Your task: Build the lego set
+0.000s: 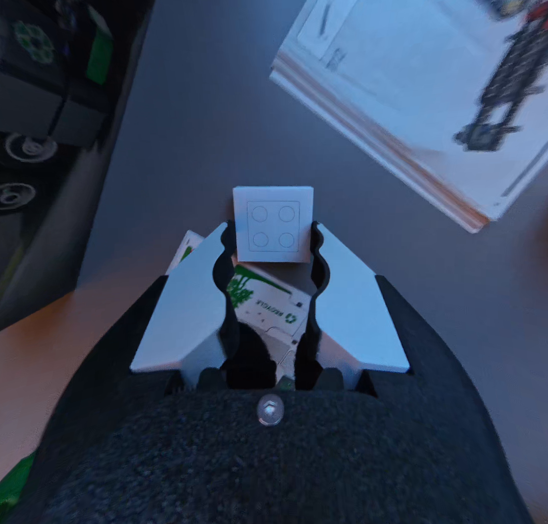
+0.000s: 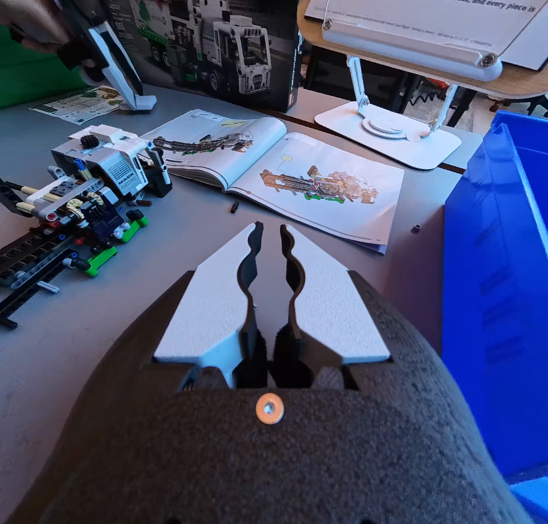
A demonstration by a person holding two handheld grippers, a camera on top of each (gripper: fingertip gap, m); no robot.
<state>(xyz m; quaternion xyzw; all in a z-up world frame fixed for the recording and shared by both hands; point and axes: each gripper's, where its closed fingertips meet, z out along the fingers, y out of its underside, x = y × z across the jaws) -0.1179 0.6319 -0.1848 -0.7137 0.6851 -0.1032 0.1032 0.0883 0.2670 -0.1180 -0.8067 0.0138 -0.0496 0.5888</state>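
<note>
Left gripper (image 1: 272, 225): points down at the counter, its fingertips pinching a small white square tile (image 1: 272, 224) printed with four circles; the tile sits upright between the tips.
Under the left gripper: a sticker sheet (image 1: 267, 305) with green print lies flat on the counter (image 1: 207, 124), partly hidden by the fingers.
Beyond the left gripper: an open instruction book (image 1: 400, 79) fills the upper right of the left wrist view, blurred.
Right gripper (image 2: 271, 228): hovers low over the counter (image 2: 89, 346), fingers slightly spread with a narrow gap at the tips and nothing between them.
Just ahead of the right gripper: a small dark pin (image 2: 235, 207) lies loose on the counter, near the book's edge; another tiny dark piece (image 2: 416, 228) lies to the right of the book.
Lego truck (image 2: 89, 183): half built, on the counter to the left; white cab facing right, black chassis with bright green parts running back to the left edge.
Instruction book (image 2: 296, 177): open flat in the middle, just right of the cab.
Blue bin (image 2: 498, 272): on the right, its wall close by the right gripper.
Farther left: the other gripper (image 2: 142, 100) shows with the white tile at its tips over the sticker sheet (image 2: 77, 103).
Back: the set's box (image 2: 207, 35) stands upright behind the book; a white stand (image 2: 388, 133) holding a printed sheet is to its right.
</note>
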